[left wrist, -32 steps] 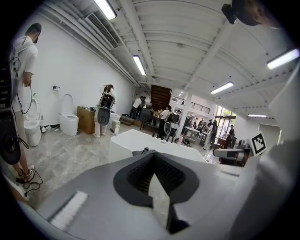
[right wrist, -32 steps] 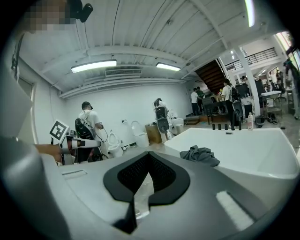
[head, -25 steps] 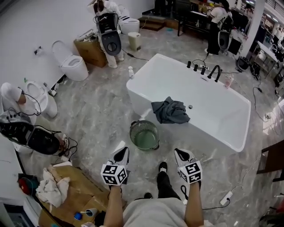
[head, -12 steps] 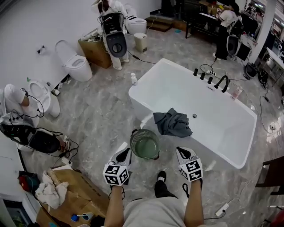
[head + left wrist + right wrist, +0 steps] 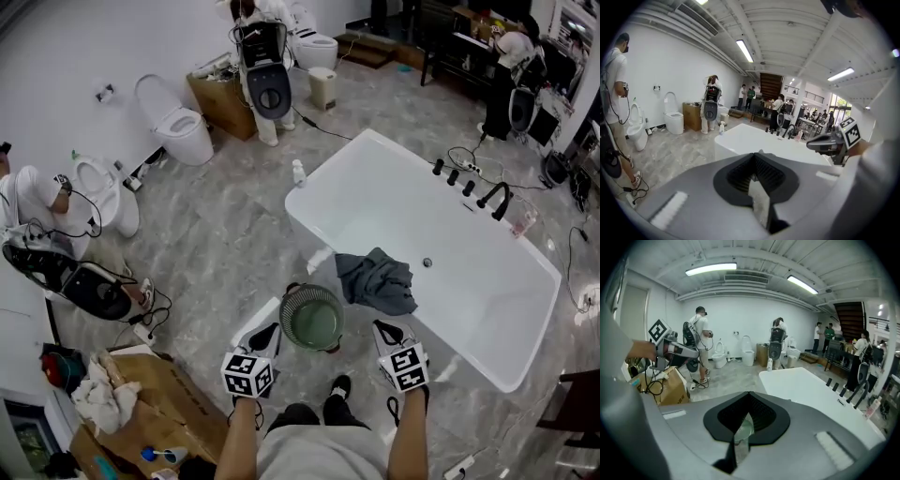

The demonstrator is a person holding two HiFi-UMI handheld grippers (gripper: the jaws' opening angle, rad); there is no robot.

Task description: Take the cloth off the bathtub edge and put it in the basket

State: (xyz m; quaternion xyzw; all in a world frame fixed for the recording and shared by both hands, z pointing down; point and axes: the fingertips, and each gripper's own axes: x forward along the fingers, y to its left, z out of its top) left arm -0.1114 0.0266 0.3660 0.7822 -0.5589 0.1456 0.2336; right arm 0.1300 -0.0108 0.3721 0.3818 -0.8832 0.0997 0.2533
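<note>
A dark grey cloth (image 5: 377,280) hangs crumpled over the near edge of the white bathtub (image 5: 375,192). On the floor against the tub stands a round green basket (image 5: 312,318), just left of the cloth. My left gripper (image 5: 266,332) hovers at the basket's near left, jaws together and holding nothing. My right gripper (image 5: 385,329) is shut and empty, a short way in front of the cloth and not touching it. In the left gripper view the tub (image 5: 750,139) lies ahead and the right gripper (image 5: 828,143) shows at the right. The right gripper view shows the tub (image 5: 806,386) and the left gripper (image 5: 675,349).
Black taps (image 5: 487,194) stand on the tub's far rim. A spray bottle (image 5: 298,172) stands by its left corner. Toilets (image 5: 176,125) line the left wall. A cardboard box (image 5: 150,412) with rags sits at my near left, with cables beside it. People stand further back.
The view has closed in on the tub. Both grippers have come forward, so the basket now sits between them and the cloth lies just ahead of the right one. Both stay shut.
</note>
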